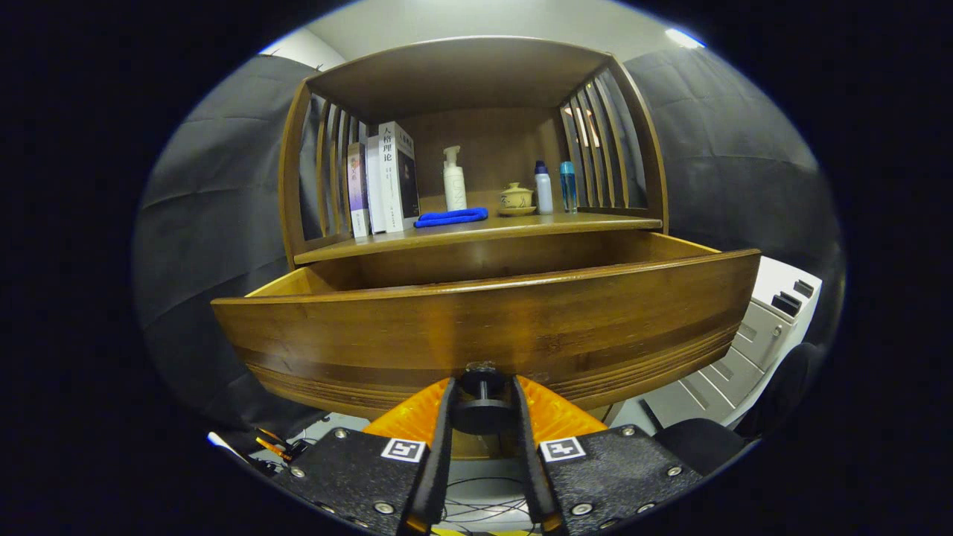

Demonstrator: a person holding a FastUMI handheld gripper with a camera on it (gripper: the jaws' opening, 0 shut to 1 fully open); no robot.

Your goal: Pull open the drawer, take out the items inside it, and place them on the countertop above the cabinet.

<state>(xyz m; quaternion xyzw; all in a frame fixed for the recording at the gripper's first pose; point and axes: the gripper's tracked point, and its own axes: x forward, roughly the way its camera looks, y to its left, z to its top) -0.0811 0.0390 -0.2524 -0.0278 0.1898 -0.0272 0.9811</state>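
Observation:
The wooden drawer [484, 327] stands pulled out from the cabinet, its front panel close ahead of me. Its dark round knob [482, 406] sits between my fingers, and my gripper [482, 409] is shut on it, both fingers pressing its sides. The drawer's inside is hidden behind the front panel. Above it runs the cabinet's countertop [484, 227], with a blue cloth [451, 217] lying on it.
On the countertop stand several books [383, 179], a white pump bottle [454, 180], a small lidded cup [516, 199] and two slim bottles [555, 187], under a slatted wooden shelf frame. A white filing cabinet [752, 342] stands right of the drawer. Cables lie on the floor below.

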